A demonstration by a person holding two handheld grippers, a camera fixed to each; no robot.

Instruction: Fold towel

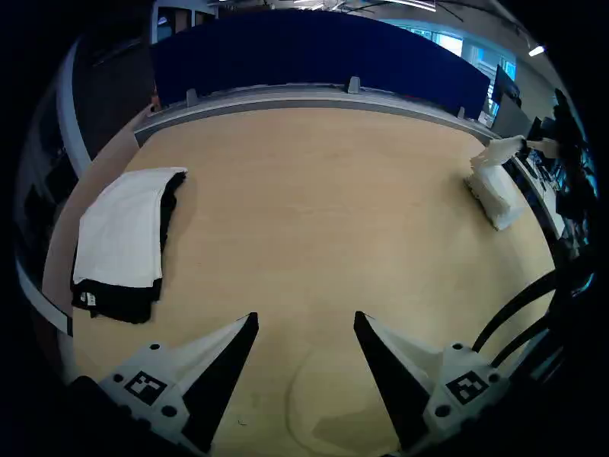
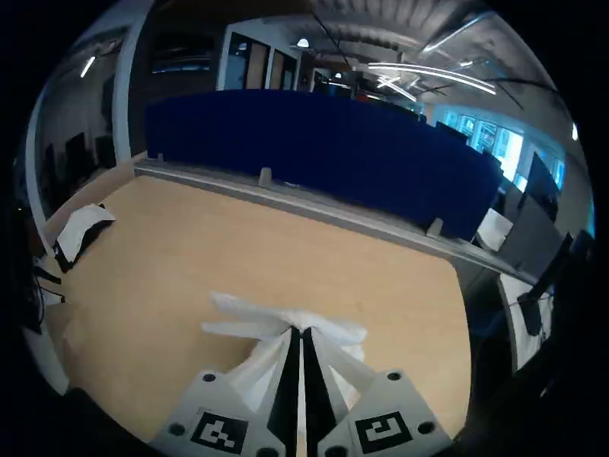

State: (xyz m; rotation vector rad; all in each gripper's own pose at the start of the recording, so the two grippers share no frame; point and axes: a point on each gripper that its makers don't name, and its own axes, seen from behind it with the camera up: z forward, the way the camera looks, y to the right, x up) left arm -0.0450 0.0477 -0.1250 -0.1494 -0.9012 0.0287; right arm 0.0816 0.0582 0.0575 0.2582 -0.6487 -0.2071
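- Firstly, the count: two grippers, one loose white towel, one stack of folded cloths, one table, one blue partition.
- Nearest in the left gripper view, the left gripper [image 1: 305,314] is released, its fingers spread wide over bare wood with nothing between them.
- Nearest in the right gripper view, the right gripper [image 2: 301,331] is clenched on the white towel [image 2: 282,316], both fingers pressed together with cloth squeezed between their tips.
- Each finger base carries one square black-and-white marker [image 1: 145,387], four in all; these hold a pattern, not readable writing.
- That towel lies bunched and crumpled on the table [image 1: 320,198], its folds fanning out to the left and right of the fingertips; from the left gripper view it sits far to the right, near the table's edge.
- Well apart from it, at the left edge, the stack [image 1: 122,236] is a flat white cloth on top of black cloth, edges roughly squared.
- A small tag [image 1: 90,298] shows on the black cloth, too small to read.
- Farthest, the partition [image 2: 327,152] stands along the table's far edge.
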